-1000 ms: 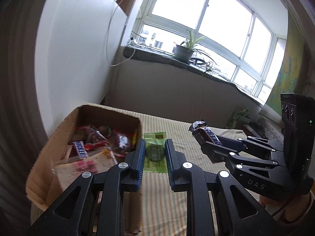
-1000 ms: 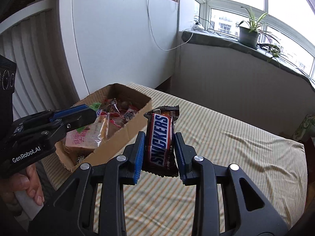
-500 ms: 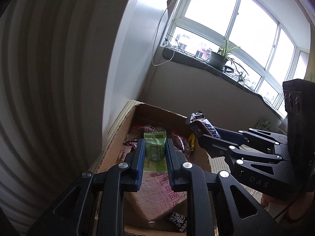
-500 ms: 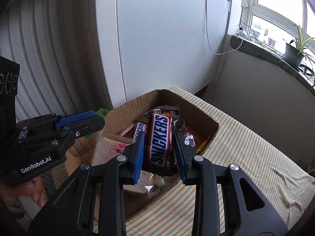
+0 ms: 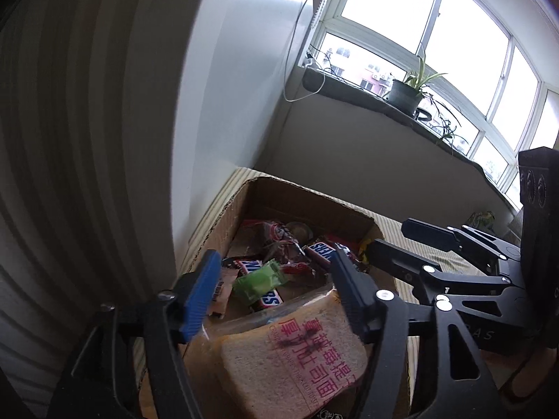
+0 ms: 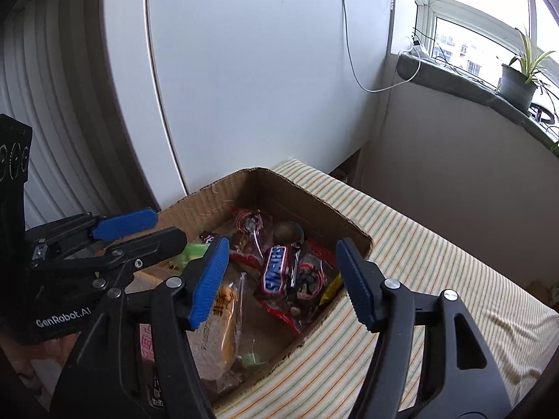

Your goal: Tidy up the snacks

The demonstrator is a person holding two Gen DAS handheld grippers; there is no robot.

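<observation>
A cardboard box (image 5: 297, 192) (image 6: 307, 192) of snacks sits on a striped table. My left gripper (image 5: 272, 293) is open above the box; a green wrapped candy (image 5: 258, 281) lies loose below it among Snickers bars. My right gripper (image 6: 283, 279) is open over the box; a Snickers bar (image 6: 276, 272) lies below it on red wrappers. A wrapped bread slice (image 5: 297, 356) fills the box's near end. Each gripper shows in the other's view, the right one (image 5: 391, 237) and the left one (image 6: 160, 230), both open.
The box stands at the table's corner by a white wall panel (image 6: 262, 70). Striped tablecloth (image 6: 436, 279) stretches to the right of the box. A windowsill with a potted plant (image 6: 517, 83) is behind.
Both grippers have opened. The green candy has dropped from the left gripper into the box, and the Snickers bar has dropped from the right gripper into the box.
</observation>
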